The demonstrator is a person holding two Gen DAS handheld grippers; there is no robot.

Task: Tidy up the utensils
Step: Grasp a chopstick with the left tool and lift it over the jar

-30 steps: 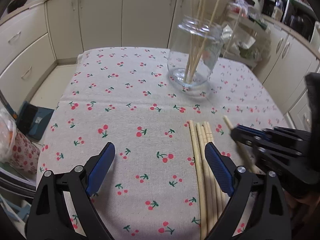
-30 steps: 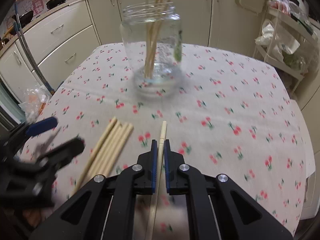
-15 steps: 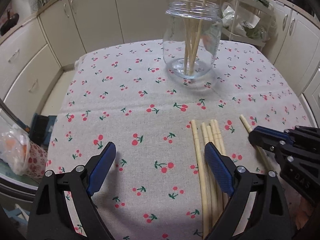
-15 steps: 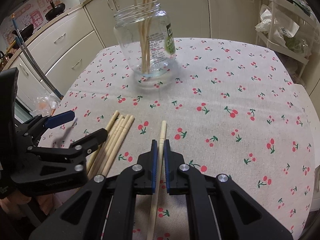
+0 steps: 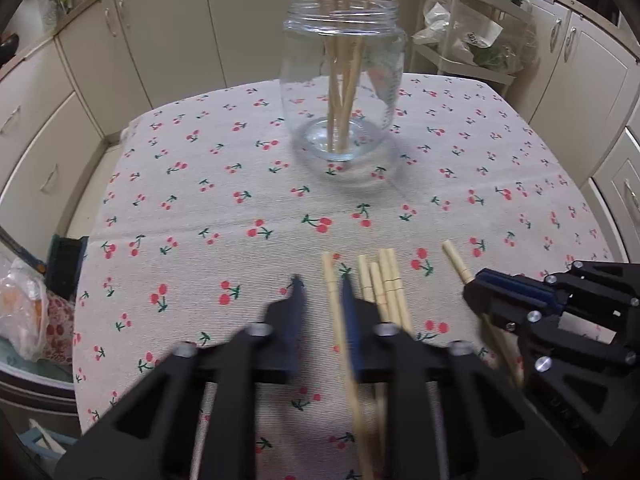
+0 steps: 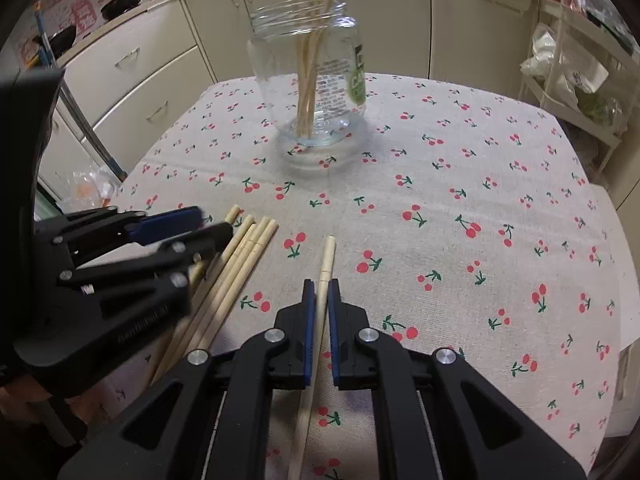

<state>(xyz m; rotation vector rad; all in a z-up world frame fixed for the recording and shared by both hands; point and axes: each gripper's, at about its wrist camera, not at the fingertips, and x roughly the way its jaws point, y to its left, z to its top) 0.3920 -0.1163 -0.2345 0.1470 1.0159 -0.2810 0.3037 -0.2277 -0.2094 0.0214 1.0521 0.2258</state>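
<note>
Left gripper (image 5: pixel 320 292) low over tablecloth (image 5: pixel 240 160), jaws narrowed around leftmost chopstick (image 5: pixel 332 292), grip unclear through blur. Right gripper (image 6: pixel 319 292) level, clamped on single chopstick (image 6: pixel 326 256); jar (image 6: pixel 308 80) beyond.

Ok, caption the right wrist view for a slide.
Right gripper clamps one chopstick on the cherry tablecloth, glass jar ahead.

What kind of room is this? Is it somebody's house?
Most likely a home kitchen. Cream cabinets with drawers line the walls, a pan sits on the counter, and a table with a cherry-print tablecloth holds a glass jar of chopsticks.
</note>
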